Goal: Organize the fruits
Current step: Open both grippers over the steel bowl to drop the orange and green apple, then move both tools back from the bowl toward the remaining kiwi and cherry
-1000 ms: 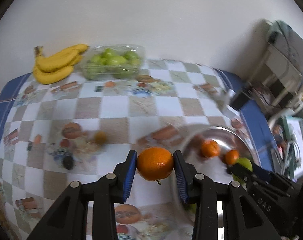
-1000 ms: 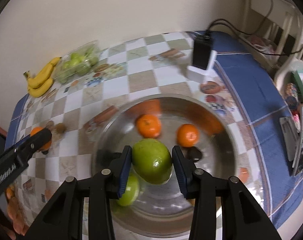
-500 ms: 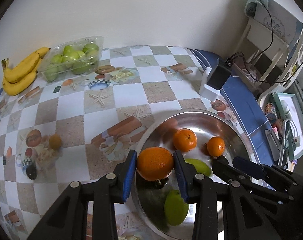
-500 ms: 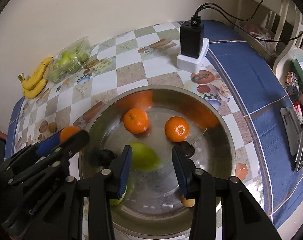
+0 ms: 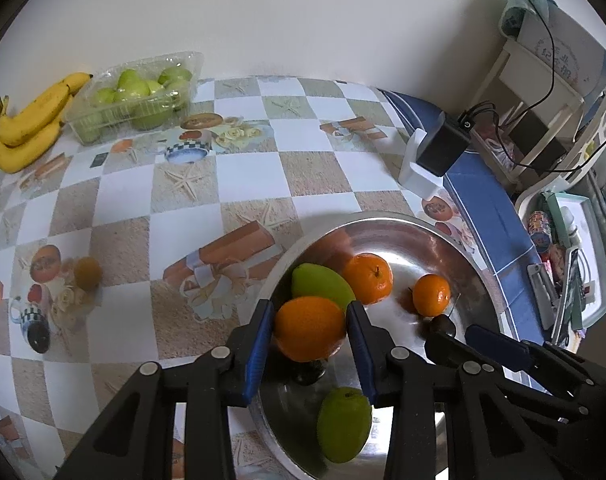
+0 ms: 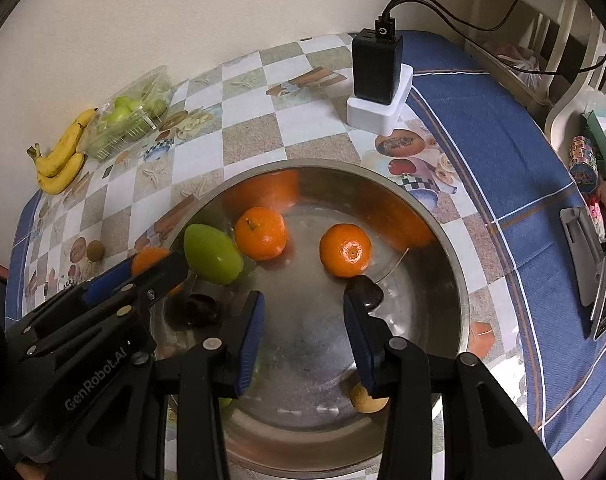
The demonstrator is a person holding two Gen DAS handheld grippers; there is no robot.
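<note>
The right gripper's fingers [image 6: 363,344] partly hide a small yellowish fruit [image 6: 367,400]. The bowl's [image 6: 455,264] near rim is cut off below.

Right gripper [image 6: 303,332] open, empty, over steel bowl [image 6: 443,248]. Far inside: two oranges [image 6: 345,250], green fruit [image 6: 211,254] at left.

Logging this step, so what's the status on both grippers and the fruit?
Left gripper shut on an orange, over the steel bowl rim. Right gripper open, empty, above the bowl. Green mango lies close beneath the orange's drop spot.
</note>
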